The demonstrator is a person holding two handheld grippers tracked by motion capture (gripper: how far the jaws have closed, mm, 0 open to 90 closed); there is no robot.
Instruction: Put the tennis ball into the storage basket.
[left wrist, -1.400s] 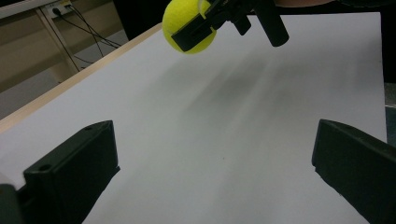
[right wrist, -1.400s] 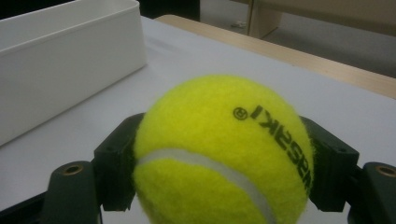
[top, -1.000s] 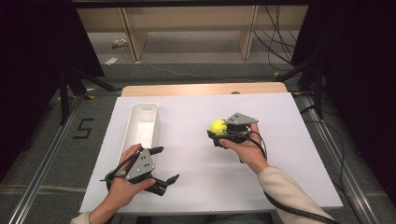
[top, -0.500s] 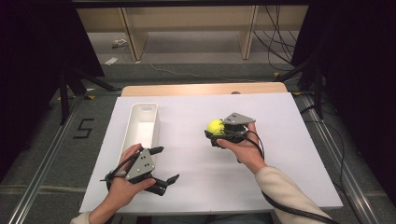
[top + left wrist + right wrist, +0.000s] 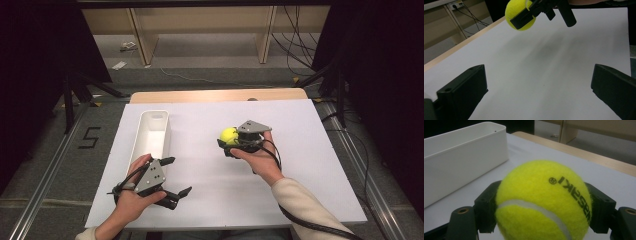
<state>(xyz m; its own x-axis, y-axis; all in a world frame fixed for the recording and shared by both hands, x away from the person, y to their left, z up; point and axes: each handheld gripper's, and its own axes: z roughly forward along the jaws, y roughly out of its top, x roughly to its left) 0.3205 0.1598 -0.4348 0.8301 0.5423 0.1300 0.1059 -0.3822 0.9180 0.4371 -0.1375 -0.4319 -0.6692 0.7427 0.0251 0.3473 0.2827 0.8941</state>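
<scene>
Yellow tennis ball (image 5: 541,202) showing a white seam and black lettering, white bin (image 5: 151,133) sitting on a white table sheet (image 5: 310,165), black gripper jaws, grey plate (image 5: 151,176) topping the left gripper (image 5: 175,181)

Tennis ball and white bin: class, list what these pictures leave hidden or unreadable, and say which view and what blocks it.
- Tennis ball: its underside is cut off by the bottom edge of the right gripper view; its sides are covered by the right gripper.
- White bin: in the right gripper view its inside is hidden by its near wall.
- Left gripper: in the left gripper view its jaws are cut off by the frame edges.
</scene>
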